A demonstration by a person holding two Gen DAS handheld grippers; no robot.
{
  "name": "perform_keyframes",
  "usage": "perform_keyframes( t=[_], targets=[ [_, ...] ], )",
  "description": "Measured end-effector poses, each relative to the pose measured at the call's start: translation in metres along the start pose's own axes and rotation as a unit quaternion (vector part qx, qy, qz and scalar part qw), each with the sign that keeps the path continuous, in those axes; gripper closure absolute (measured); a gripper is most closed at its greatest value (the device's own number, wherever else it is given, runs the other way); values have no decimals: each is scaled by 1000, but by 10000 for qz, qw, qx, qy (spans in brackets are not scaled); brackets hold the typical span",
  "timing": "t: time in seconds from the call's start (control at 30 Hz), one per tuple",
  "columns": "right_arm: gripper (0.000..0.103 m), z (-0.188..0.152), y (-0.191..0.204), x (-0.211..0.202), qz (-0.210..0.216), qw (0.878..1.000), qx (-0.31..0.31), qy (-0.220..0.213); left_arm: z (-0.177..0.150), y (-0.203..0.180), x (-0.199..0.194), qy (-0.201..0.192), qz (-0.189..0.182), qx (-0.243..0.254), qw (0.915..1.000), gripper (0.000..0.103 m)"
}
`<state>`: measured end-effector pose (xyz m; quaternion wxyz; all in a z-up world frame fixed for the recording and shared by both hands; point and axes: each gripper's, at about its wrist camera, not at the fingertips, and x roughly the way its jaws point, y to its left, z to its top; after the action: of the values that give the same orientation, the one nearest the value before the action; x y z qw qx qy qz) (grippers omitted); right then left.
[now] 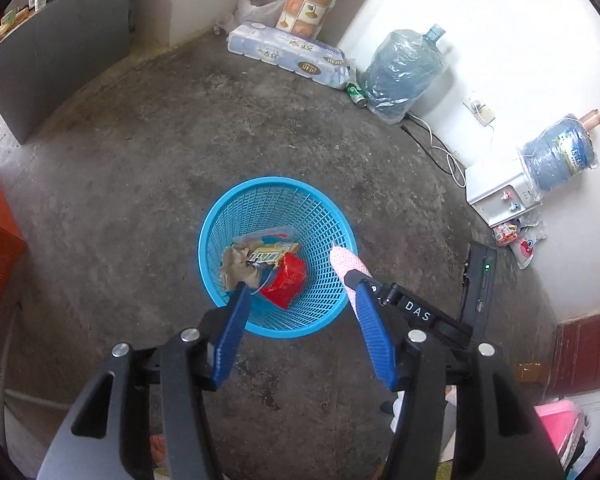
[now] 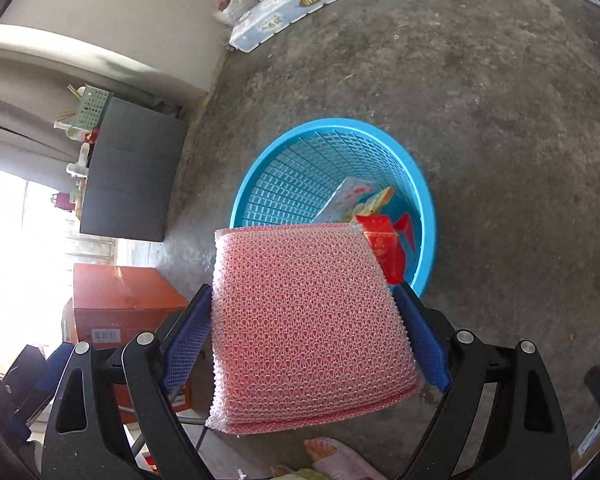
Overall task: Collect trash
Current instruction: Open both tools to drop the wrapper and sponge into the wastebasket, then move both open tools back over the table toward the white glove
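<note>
A blue mesh basket (image 1: 336, 312) stands on the concrete floor and holds a red packet (image 1: 285, 280), a yellow wrapper (image 1: 273, 251) and crumpled brown paper (image 1: 233, 266). My left gripper (image 1: 300, 284) hangs open over the basket's near side with nothing between its blue pads. My right gripper (image 2: 304, 292) is shut on a pink mesh sponge (image 2: 304, 320), gripped by its two side edges. The sponge is held just short of the basket's (image 2: 424, 184) near rim. In the left wrist view the sponge's tip (image 1: 346, 260) pokes over the basket's right side.
A toilet-paper pack (image 1: 287, 52), a green can (image 1: 356, 94), two wrapped water jugs (image 1: 404, 72) (image 1: 560, 152), a white dispenser (image 1: 496, 192) and a cable line the far wall. A dark cabinet (image 1: 59, 64) and an orange box (image 2: 119, 300) stand left. A slippered foot (image 2: 332, 456) is near.
</note>
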<state>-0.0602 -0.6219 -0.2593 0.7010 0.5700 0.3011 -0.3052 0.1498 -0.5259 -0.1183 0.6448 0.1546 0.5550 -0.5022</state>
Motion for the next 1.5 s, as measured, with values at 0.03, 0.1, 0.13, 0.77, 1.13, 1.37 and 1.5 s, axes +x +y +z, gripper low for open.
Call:
perform_keyframes(
  t=[0.03,0.1,0.13,0.77,1.13,1.37,1.5],
  targets=[
    [19,1,0,0,-13,10000,3,-13,1,2,-4,-38,-20,-24,10000,50],
    [19,2,3,-3,9,10000,-13,-59,0,3,-13,-101,-52,-52,9999,50],
    [19,4,4,-2,13,10000,-26,-94,-2,3,-18,-133,-70,-68,9999,50],
    [12,0,77,-5,49,9942,-956,-496,-68,27,-146,-810,-226,-45,9964,43],
    [12,-117,116,-84,180,9768,-1956,-855,-155,65,-248,-1756,-211,-66,9842,40],
    [12,-160,158,-121,723,9521,-2865,-787,-251,109,-315,-2429,46,-400,9692,34],
    [12,-178,186,-124,986,9350,-3355,-596,-304,135,-339,-2707,420,-786,9585,33]
  ],
)
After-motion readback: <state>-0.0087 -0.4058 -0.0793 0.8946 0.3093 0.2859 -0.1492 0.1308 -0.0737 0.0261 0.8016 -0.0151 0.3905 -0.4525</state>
